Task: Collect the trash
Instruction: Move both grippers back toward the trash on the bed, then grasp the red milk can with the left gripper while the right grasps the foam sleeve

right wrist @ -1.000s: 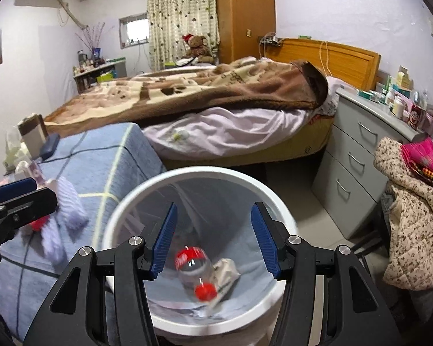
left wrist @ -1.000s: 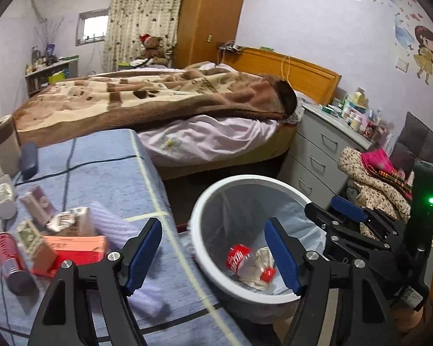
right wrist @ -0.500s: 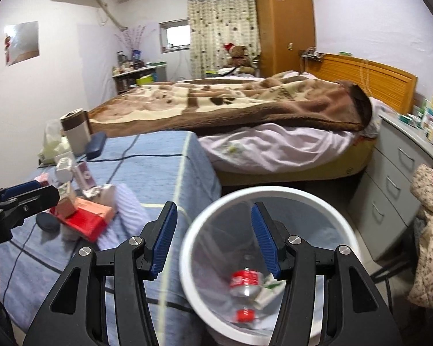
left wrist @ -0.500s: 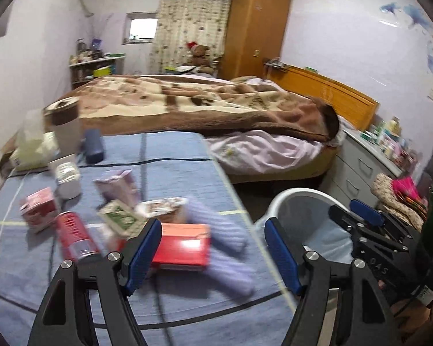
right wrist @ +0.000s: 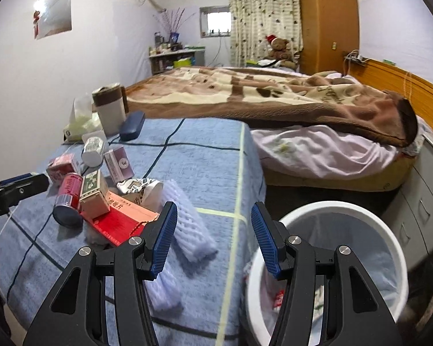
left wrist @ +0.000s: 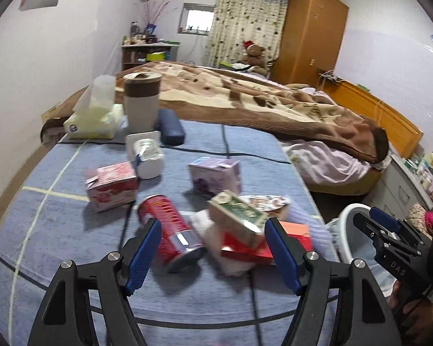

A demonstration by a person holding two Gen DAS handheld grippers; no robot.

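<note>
Trash lies in a pile on the blue-clothed table (left wrist: 57,230): a red can (left wrist: 170,230), a green-and-white carton (left wrist: 236,216), a flat red box (left wrist: 274,245), a pink carton (left wrist: 111,186), a purple carton (left wrist: 215,176) and a crumpled wrapper (left wrist: 265,201). My left gripper (left wrist: 211,227) hovers open just before the can and green carton, holding nothing. My right gripper (right wrist: 213,210) is open and empty over the table's edge, beside a white foam sleeve (right wrist: 187,225). The white bin (right wrist: 346,210) stands lower right with trash inside.
At the table's far end stand a white bottle (left wrist: 147,155), a tissue pack (left wrist: 92,121), a brown-banded tumbler (left wrist: 141,103) and a dark blue case (left wrist: 170,127). A bed (right wrist: 274,98) lies beyond, with grey drawers (right wrist: 430,190) at the right.
Both grippers have swung left, away from the bin and toward the table. The trash pile now fills the left wrist view, and the bin has slid to the right. Jaw widths are unchanged.
</note>
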